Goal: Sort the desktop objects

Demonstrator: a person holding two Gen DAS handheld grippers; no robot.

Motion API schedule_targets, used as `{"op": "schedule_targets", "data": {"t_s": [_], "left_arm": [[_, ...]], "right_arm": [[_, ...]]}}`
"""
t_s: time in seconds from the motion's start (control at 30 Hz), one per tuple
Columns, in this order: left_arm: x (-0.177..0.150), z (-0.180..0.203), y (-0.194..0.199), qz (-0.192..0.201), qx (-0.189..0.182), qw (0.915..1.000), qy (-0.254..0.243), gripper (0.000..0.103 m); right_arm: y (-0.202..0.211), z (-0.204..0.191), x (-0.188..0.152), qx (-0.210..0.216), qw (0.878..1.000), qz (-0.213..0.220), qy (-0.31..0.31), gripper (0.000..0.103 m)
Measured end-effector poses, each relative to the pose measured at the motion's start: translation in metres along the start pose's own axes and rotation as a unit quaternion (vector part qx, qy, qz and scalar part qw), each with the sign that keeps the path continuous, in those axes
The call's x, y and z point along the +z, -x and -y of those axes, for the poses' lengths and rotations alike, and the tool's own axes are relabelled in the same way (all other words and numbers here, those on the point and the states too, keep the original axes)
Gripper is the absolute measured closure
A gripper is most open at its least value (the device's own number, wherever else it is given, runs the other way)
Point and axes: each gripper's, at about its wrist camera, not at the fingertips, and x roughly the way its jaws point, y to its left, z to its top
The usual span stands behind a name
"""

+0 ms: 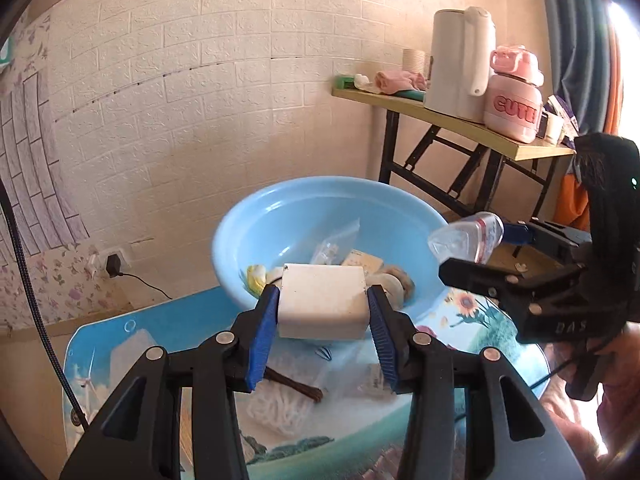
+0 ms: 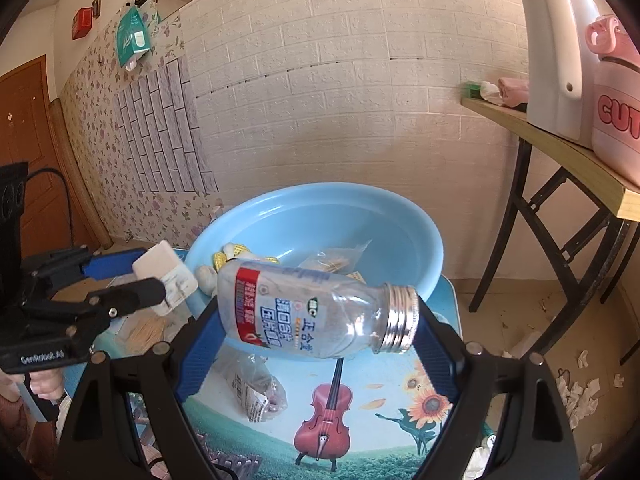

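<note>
Left wrist view: left gripper (image 1: 323, 312) is clamped on a white block (image 1: 323, 300), which hangs just short of the blue basin (image 1: 256, 224) straight ahead. Right wrist view: right gripper (image 2: 316, 320) clamps a clear bottle (image 2: 312, 312) crosswise, neck pointing right, with the basin directly beyond and both hands about equally near.

A lived-in home room, this: white brick-pattern wallpaper (image 1: 240, 60) across the back, floral paper (image 2: 120, 152) at left, a wooden door (image 2: 24, 152) far left, kettle (image 1: 460, 64) and pink flask (image 1: 514, 100) on a folding table (image 1: 460, 120) upper right.
</note>
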Motion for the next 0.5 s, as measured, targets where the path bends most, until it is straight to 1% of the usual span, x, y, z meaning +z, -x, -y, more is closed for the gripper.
{"op": "schedule_targets", "data": {"t_s": [0.1, 0.23, 0.27, 0.3, 0.33, 0.37, 0.4, 0.43, 0.5], "left_arm": [[0.01, -0.005, -0.018, -0.003, -0.001, 0.9999, 0.012, 0.059], [0.015, -0.001, -0.038, -0.004, 0.01, 0.9999, -0.01, 0.059], [0.016, 0.0, -0.041, -0.004, 0.01, 0.9999, -0.013, 0.057], [0.017, 0.0, -0.044, -0.007, 0.008, 0.9999, -0.014, 0.05], [0.018, 0.0, -0.046, -0.009, 0.008, 0.9998, -0.013, 0.046], [0.017, -0.001, -0.046, -0.008, 0.012, 0.9998, -0.011, 0.039], [0.017, -0.002, -0.045, -0.005, 0.016, 0.9998, -0.011, 0.036], [0.015, -0.003, -0.044, -0.003, 0.017, 0.9998, -0.011, 0.035], [0.012, -0.006, -0.041, -0.004, 0.02, 0.9997, -0.011, 0.032]], "right_arm": [[-0.009, 0.0, 0.002, 0.0, 1.0, 0.001, 0.003, 0.015], [-0.025, 0.005, 0.003, 0.001, 1.0, -0.008, -0.003, 0.015], [-0.029, 0.006, 0.003, 0.001, 1.0, -0.012, -0.005, 0.015], [-0.033, 0.008, 0.003, 0.0, 1.0, -0.017, -0.007, 0.015], [-0.035, 0.008, 0.002, 0.001, 1.0, -0.016, -0.006, 0.014], [-0.035, 0.007, 0.001, -0.002, 1.0, -0.013, -0.002, 0.014], [-0.035, 0.006, 0.0, -0.004, 1.0, -0.011, 0.003, 0.014], [-0.036, 0.004, -0.001, -0.006, 1.0, -0.011, 0.01, 0.013], [-0.038, -0.001, -0.002, -0.005, 1.0, -0.011, 0.023, 0.008]]}}
